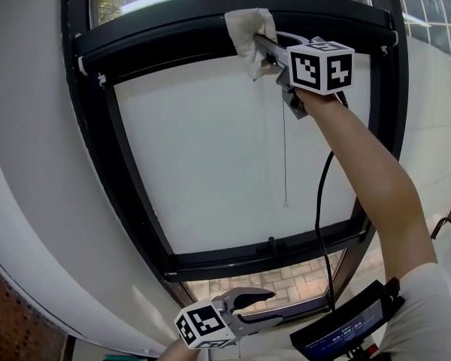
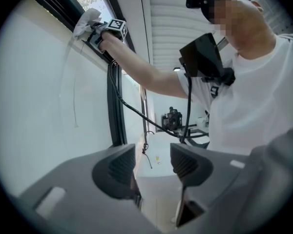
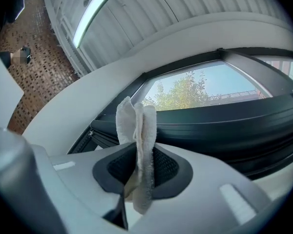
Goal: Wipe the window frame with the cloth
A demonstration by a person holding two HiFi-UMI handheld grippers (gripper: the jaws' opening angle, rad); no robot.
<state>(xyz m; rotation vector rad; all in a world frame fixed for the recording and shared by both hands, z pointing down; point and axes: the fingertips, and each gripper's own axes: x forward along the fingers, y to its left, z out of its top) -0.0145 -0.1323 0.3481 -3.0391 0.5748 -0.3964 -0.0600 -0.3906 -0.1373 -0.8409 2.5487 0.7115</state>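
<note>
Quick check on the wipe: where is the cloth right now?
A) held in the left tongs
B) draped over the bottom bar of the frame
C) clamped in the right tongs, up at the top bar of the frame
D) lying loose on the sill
C: the right gripper view shows the right tongs shut on the white cloth. The head view shows the cloth up against the black top bar of the window frame. The left tongs are open and empty.

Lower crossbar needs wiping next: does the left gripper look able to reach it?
Probably yes: the left gripper sits open just below the lower crossbar, nothing between, though the right gripper holds the cloth.
</note>
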